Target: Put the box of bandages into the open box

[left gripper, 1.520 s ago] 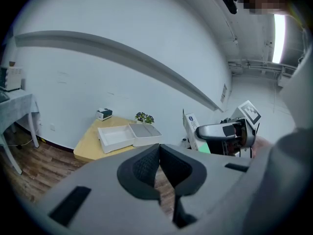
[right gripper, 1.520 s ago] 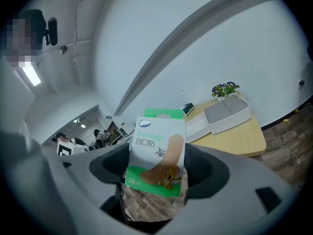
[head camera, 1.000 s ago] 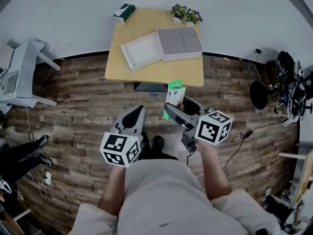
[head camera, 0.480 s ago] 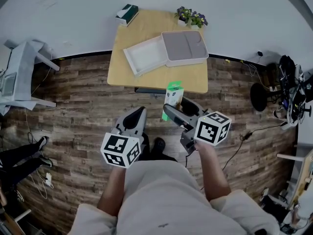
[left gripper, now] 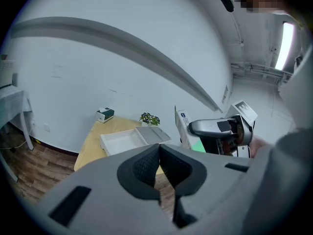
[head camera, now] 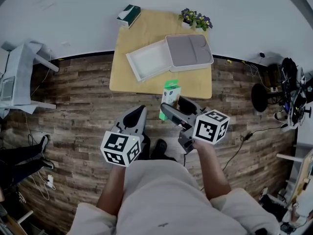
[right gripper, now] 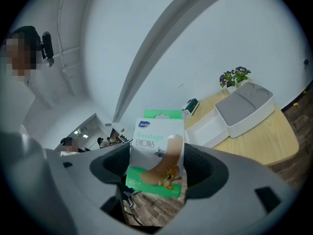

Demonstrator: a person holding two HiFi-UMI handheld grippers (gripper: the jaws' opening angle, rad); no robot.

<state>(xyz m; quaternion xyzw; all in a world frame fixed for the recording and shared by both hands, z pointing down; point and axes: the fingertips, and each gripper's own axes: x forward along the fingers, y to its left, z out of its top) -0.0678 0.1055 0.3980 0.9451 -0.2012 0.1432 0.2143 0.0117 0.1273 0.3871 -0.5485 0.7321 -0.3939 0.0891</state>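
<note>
Box of bandages [head camera: 171, 92] clamped upright in right claw [head camera: 174, 105]; left claw [head camera: 135, 117] closed, empty. Open box [head camera: 146, 62] at 11 o'clock. Risk: early release, falls to floor [head camera: 73, 106].

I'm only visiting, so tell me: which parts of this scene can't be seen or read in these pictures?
- Bandage box: its back and bottom edge, in the right gripper view, are hidden by the right tongs shut on it.
- Open box: its floor, in the left gripper view, is hidden by its own near wall.
- Small green box at the table's far corner: its print is too small to read in the head view.
</note>
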